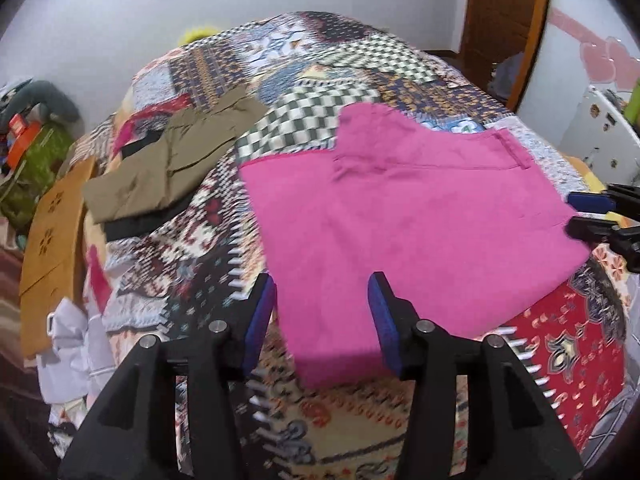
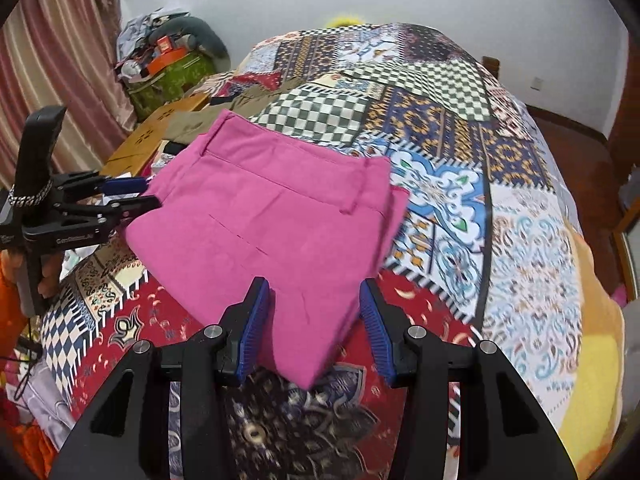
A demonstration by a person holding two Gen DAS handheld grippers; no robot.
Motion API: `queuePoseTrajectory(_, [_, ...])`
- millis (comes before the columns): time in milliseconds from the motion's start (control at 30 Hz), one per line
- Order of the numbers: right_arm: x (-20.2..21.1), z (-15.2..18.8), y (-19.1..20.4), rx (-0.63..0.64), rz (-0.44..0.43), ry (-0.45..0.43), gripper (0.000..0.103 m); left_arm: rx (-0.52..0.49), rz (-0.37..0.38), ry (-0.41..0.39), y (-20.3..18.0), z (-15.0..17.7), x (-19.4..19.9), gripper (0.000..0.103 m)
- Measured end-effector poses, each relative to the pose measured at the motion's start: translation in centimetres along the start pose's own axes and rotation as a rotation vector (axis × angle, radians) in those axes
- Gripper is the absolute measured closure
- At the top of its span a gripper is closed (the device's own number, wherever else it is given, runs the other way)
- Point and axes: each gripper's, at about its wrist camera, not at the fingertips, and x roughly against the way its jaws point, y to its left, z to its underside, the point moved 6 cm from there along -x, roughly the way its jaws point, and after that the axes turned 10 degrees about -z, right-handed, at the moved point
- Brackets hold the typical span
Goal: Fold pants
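Pink pants (image 1: pixel 400 208) lie folded flat on the patchwork bedspread (image 1: pixel 320 60), also in the right wrist view (image 2: pixel 272 224). My left gripper (image 1: pixel 322 300) is open, its blue pads on either side of the near corner of the pants. My right gripper (image 2: pixel 314 300) is open over the opposite corner of the pants. Each gripper shows in the other's view: the right one (image 1: pixel 576 212) at the pants' right edge, the left one (image 2: pixel 150 194) at their left edge, both with jaws apart. Nothing is held.
Folded olive pants (image 1: pixel 172 160) lie on a black garment on the bed's left side. A wooden board (image 1: pixel 52 240) and white clothes (image 1: pixel 76 344) lie by the bed's edge. A pile of bags and boxes (image 2: pixel 168 64) stands by the curtain. A wooden door (image 1: pixel 504 8) is at the back.
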Motion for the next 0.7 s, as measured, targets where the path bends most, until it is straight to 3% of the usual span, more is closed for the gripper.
queuePoseTrajectory(133, [0.9,0.9,-0.6,-0.023,0.016,0.002,0.06,0.033,-0.007,0.027,1.5,1.1,-0.1,0.054])
queuePoseTrajectory(233, [1.6,1.5,-1.3,-0.028,0.05,0.013,0.06,0.033,-0.053,0.046,2.8,1.5,0.0,0.054])
queuePoseTrajectory(400, [3.1,0.9,-2.5,-0.035,0.088,-0.007,0.06,0.065,-0.074,0.022,4.4,-0.2,1.0,0.054])
queuePoseTrajectory(700, [2.0,-3.7,-3.4,-0.085,0.035,-0.11,0.05,0.075,0.054,-0.028,1.2,-6.8,0.2,0.045])
